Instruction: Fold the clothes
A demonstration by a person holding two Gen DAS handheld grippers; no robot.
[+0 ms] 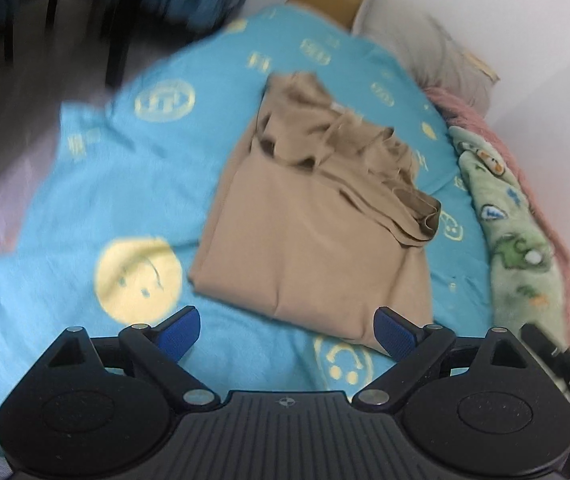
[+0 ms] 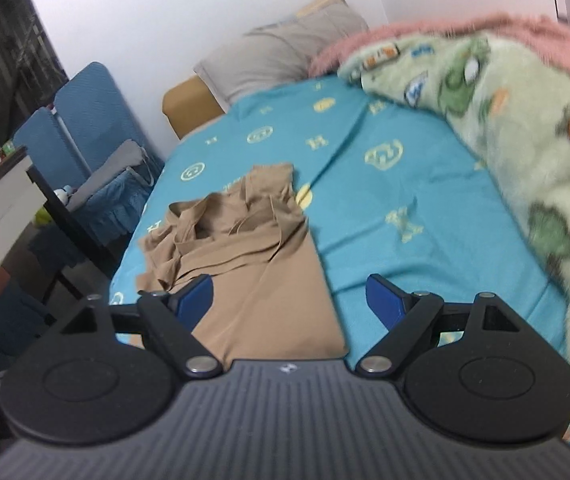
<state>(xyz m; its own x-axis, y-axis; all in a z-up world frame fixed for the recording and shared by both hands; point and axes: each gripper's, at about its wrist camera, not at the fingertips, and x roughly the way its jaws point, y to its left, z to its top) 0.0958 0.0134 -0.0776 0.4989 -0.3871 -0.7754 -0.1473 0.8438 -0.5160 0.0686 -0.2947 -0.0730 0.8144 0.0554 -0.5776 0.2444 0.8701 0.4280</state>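
Left gripper [image 1: 287,330], right gripper [image 2: 289,298]: both spread, empty. Tan garment [image 1: 309,216]: partly folded on bed [image 1: 125,184], bunched at 12 o'clock, probably straps. Step: approach; next, pinch near hem corners, fold upward.

We see soft, even indoor light with no hard shadows and no glare. Both views bow strongly at their edges. The left wrist view is smeared by motion, worst at its dark far left; the blanket [image 2: 517,128] on the right view's right side is blurred too.
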